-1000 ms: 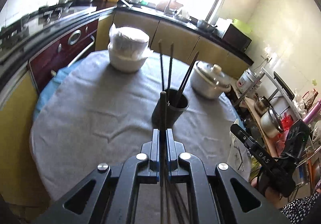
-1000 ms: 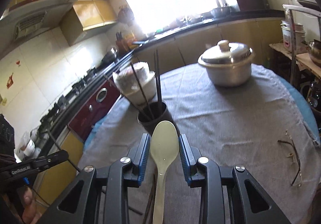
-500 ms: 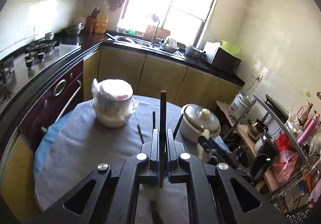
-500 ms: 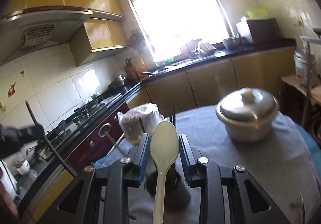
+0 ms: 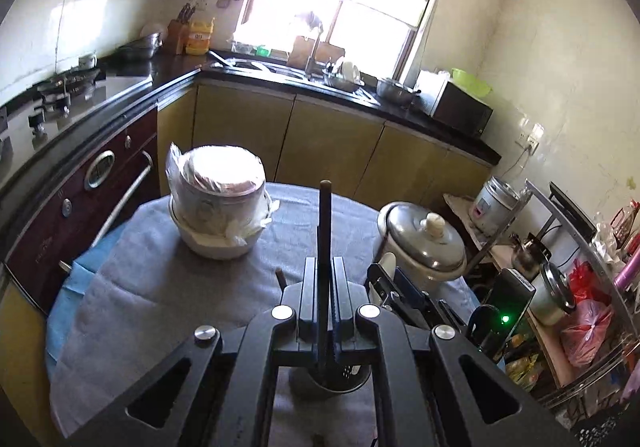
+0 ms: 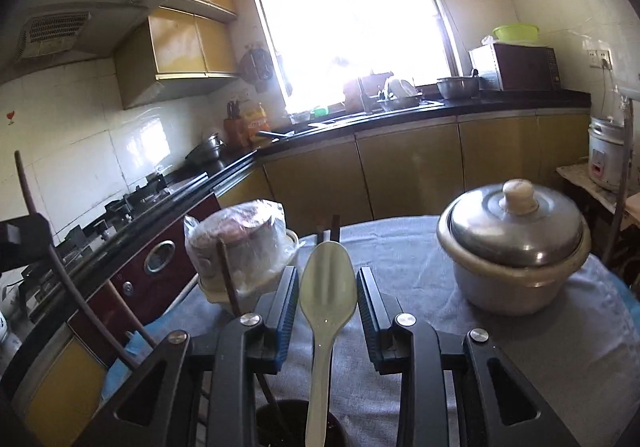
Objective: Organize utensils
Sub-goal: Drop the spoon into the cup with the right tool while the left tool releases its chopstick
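Observation:
My left gripper (image 5: 324, 267) is shut on a single dark chopstick (image 5: 324, 223) that stands upright between its fingers, over the dark utensil holder (image 5: 328, 383). That holder sits right beneath the jaws on the grey tablecloth (image 5: 160, 287). My right gripper (image 6: 328, 275) is shut on a pale plastic spoon (image 6: 328, 287), bowl end forward, handle running back. The holder (image 6: 296, 423) lies just under it, with several chopsticks (image 6: 228, 279) leaning out. In the left wrist view the right gripper (image 5: 384, 275) hangs close on the right. The left gripper (image 6: 16, 239) shows at the left edge of the right wrist view.
A plastic-wrapped white bowl stack (image 5: 218, 207) stands at the table's far left, and a lidded metal pot (image 6: 516, 247) at its far right. Yellow cabinets and a black counter (image 5: 280, 79) curve behind. A stove (image 5: 60, 87) is at left, a cluttered rack (image 5: 560, 287) at right.
Both grippers have travelled forward over the table with their utensils. The holder, earlier ahead of the jaws, now lies beneath them. The bowl stack and pot look nearer.

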